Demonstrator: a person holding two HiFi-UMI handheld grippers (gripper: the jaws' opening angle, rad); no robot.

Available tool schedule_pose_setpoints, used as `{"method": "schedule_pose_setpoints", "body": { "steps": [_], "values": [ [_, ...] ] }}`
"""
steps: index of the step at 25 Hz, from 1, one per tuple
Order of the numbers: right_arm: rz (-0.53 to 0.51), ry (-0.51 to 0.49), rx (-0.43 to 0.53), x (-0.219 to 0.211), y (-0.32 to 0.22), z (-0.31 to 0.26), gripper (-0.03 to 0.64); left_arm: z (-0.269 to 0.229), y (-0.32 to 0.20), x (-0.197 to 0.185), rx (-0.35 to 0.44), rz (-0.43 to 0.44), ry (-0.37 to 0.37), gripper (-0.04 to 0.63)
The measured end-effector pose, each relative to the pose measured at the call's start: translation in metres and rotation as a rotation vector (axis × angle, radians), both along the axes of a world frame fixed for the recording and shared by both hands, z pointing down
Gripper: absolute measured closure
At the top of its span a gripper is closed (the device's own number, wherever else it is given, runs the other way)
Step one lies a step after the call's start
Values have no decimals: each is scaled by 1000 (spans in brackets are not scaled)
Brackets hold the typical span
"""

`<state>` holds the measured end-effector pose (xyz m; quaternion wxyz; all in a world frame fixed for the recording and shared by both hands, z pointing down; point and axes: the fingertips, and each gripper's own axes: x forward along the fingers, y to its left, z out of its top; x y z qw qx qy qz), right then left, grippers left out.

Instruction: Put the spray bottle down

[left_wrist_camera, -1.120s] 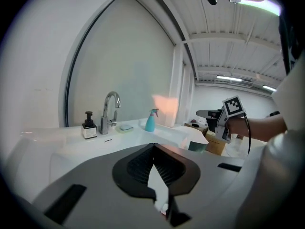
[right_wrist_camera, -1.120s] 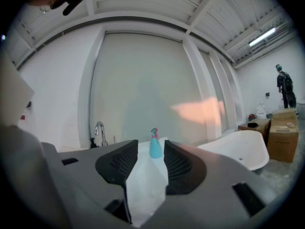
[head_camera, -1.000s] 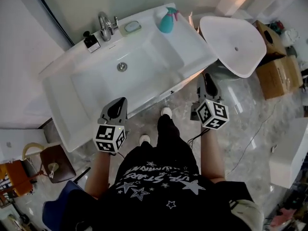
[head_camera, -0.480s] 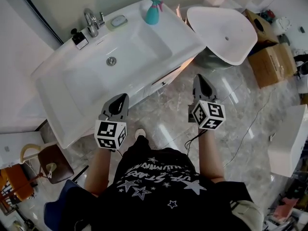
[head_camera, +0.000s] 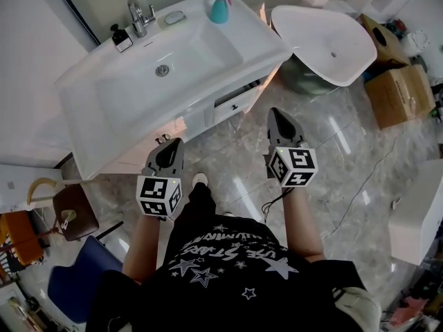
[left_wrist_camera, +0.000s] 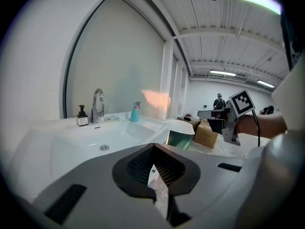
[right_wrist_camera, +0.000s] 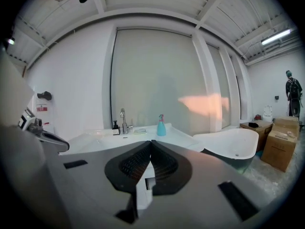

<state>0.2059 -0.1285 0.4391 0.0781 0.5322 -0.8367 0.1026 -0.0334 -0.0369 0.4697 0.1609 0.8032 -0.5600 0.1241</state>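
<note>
The teal spray bottle (head_camera: 220, 8) with a pink trigger stands upright on the back right corner of the white sink counter (head_camera: 249, 43); it also shows in the left gripper view (left_wrist_camera: 135, 112) and the right gripper view (right_wrist_camera: 161, 126). Both grippers hang over the marble floor, well back from the sink. My left gripper (head_camera: 170, 144) is shut with nothing in it. My right gripper (head_camera: 278, 113) is also shut and empty, its jaws meeting at the tip (right_wrist_camera: 150, 142). The right gripper (left_wrist_camera: 209, 114) shows across the left gripper view.
A faucet (head_camera: 137, 12), a small black soap dispenser (head_camera: 120, 38) and a soap dish (head_camera: 174, 18) line the sink's back edge. A white freestanding basin (head_camera: 322, 37) and cardboard boxes (head_camera: 400, 92) stand to the right. A stool (head_camera: 69, 209) sits at lower left.
Both grippers have drawn back from the sink's front edge and now hang over the floor. The spray bottle stays on the counter.
</note>
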Motion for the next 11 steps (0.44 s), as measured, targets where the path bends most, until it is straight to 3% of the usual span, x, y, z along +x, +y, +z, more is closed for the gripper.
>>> {"method": "schedule_pose_setpoints", "body": {
  "steps": [11],
  "values": [
    [-75, -10, -2, 35, 99, 0, 604, -17, 107, 45, 34, -63, 0, 580]
  ]
}}
